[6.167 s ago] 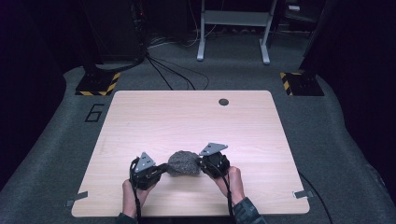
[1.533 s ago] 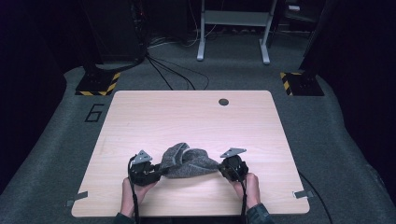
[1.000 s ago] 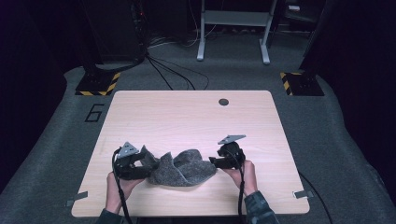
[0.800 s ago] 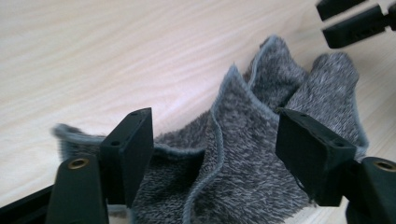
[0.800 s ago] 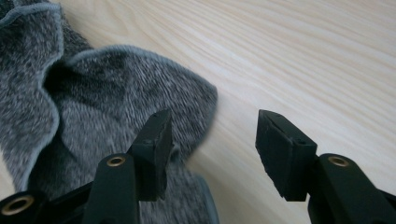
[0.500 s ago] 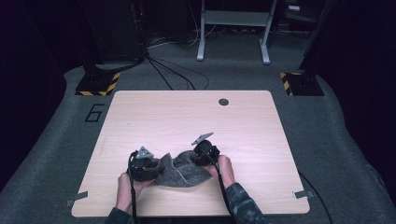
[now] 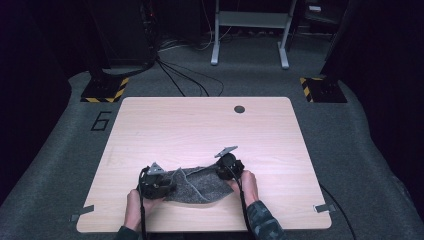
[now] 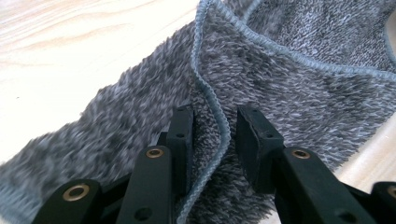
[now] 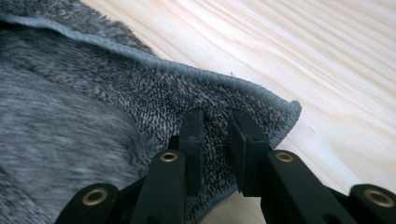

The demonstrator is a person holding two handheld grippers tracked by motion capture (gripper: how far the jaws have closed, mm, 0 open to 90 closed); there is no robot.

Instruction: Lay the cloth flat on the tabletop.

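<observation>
One grey towel [image 7: 192, 184] on one desk [image 7: 200, 125], two hand-held grippers, left [image 8: 212, 135] and right [image 9: 215, 135], each just closing on a towel edge.

1. The table [image 7: 200, 130] sits in a pool of light from above, while the room around it falls off to near black.
2. The high view is soft and a little grainy; fine detail on the hands is lost.
3. A pale glare washes the wood in the left gripper view, upper left.
4. The towel [image 8: 289, 88] is sharp mid-frame there, smeared at the lower left.
5. In the right gripper view the cloth at the left edge blurs, and the wood grain stays crisp.
</observation>
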